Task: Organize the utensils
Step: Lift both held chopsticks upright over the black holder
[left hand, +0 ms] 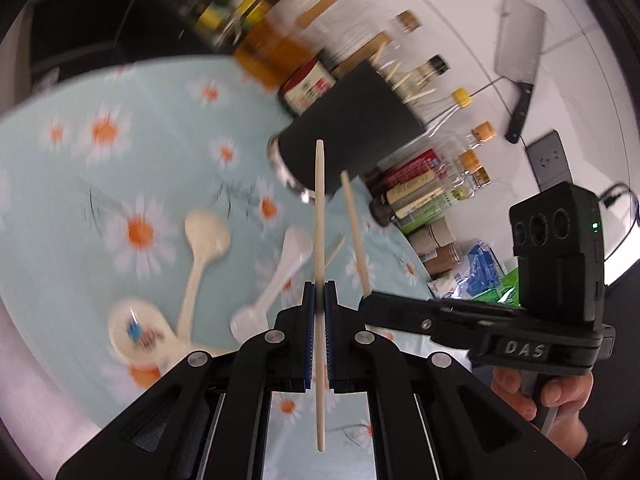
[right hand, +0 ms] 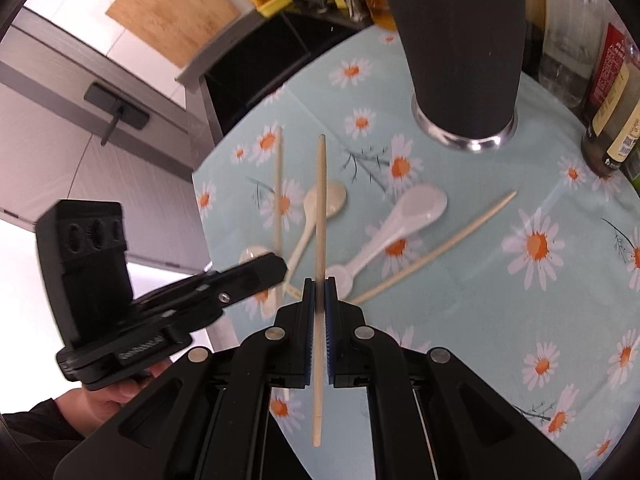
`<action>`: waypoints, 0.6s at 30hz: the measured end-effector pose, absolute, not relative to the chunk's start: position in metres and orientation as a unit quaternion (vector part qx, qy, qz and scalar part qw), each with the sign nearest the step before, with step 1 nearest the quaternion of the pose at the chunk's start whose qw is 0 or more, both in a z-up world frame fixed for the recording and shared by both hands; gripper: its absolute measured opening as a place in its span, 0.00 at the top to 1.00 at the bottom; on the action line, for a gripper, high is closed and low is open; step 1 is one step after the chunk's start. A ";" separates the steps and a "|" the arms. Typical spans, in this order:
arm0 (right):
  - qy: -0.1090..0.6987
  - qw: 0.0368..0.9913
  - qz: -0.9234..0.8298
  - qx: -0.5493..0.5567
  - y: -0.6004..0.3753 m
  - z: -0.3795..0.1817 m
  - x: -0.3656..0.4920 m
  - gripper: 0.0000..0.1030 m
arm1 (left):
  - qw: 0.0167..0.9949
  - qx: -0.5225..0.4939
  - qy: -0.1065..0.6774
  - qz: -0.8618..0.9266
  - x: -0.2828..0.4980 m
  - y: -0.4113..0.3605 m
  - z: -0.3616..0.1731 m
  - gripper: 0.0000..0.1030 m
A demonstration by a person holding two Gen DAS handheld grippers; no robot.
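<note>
My left gripper (left hand: 319,286) is shut on a pale chopstick (left hand: 319,200) that points toward the dark utensil holder (left hand: 352,136). My right gripper (right hand: 319,285) is shut on another chopstick (right hand: 320,200), held above the table. Each gripper shows in the other's view: the right one (left hand: 366,300) with its chopstick (left hand: 354,224), the left one (right hand: 280,264) with its chopstick (right hand: 277,184). The holder (right hand: 464,52) stands upright with several chopsticks in it. On the daisy cloth lie a cream spoon (right hand: 320,208), a white spoon (right hand: 392,228) and a loose chopstick (right hand: 436,246).
Bottles and jars (left hand: 424,196) crowd the wall side behind the holder. A cleaver (left hand: 516,64) hangs on the wall. A small white bowl-shaped spoon (left hand: 140,332) lies near the table edge (right hand: 200,208). A cutting board (right hand: 172,8) leans beyond the counter.
</note>
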State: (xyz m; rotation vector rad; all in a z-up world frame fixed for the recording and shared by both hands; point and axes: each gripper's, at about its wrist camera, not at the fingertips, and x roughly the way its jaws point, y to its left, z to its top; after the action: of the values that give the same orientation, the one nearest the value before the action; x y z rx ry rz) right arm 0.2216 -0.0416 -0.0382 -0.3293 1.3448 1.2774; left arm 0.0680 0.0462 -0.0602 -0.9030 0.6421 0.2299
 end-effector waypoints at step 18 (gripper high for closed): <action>0.463 0.704 0.539 -0.019 -0.033 0.001 0.238 0.94 | 0.939 -0.195 0.266 0.095 0.103 0.073 0.026 0.97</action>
State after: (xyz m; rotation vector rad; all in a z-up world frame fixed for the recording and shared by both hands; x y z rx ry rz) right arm 0.2380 -0.0333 0.0010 -0.0412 1.0289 1.1982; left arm 0.1026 0.0734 0.0255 -0.3988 0.5434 0.1942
